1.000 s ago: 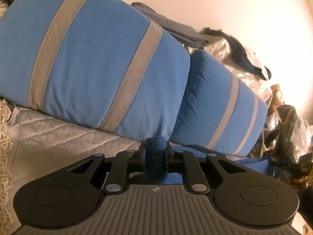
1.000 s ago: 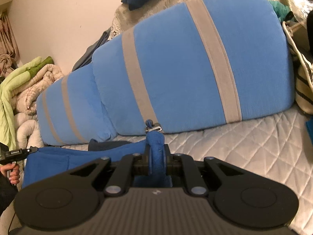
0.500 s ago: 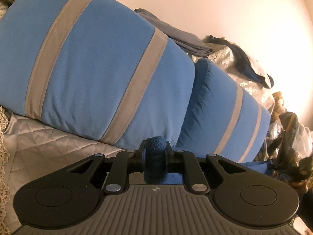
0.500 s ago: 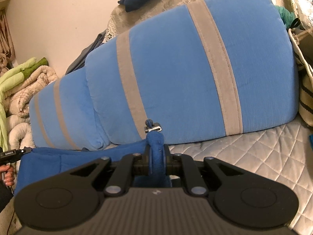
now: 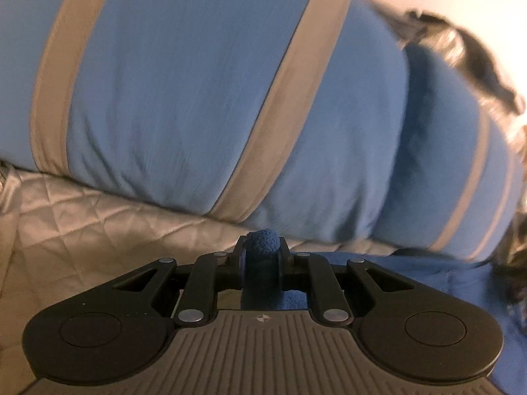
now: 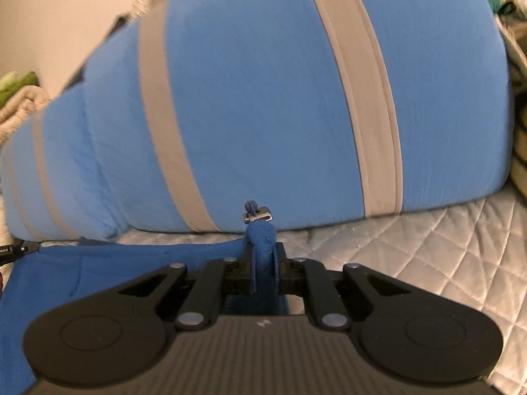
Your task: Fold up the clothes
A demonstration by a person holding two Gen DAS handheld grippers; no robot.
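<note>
- Blue fleece-like cloth is pinched in the left gripper [image 5: 262, 256]; its jaws are pressed together on a bunched roll of the blue garment [image 5: 411, 270], which runs off to the right over the bed.
- Right gripper [image 6: 262, 256] likewise has its jaws clamped on a gathered corner of the same blue garment [image 6: 115, 263]. A small metal clasp [image 6: 258, 215] on a blue loop stands just above the pinch.
- From the right wrist view the garment's held edge stretches leftward, fairly taut, to the other tool at the far left margin.
- Beneath lies a pale quilted bedspread [image 6: 411, 247]; beyond it, blue cushions with grey stripes [image 5: 204, 98] lean against the wall. Both views are motion-blurred.
- Judgement of step: the garment is held by two points along one edge, lifted or stretched just above the bedspread. This fits either spreading it flat or carrying an edge over for a fold; the pictures do not settle which.
- Next move calls for keeping both pinches firm and the edge level, with the clasp kept from snagging.
- Writing: a small white marking on the tool at far left is unreadable; no brand or label can be read.
</note>
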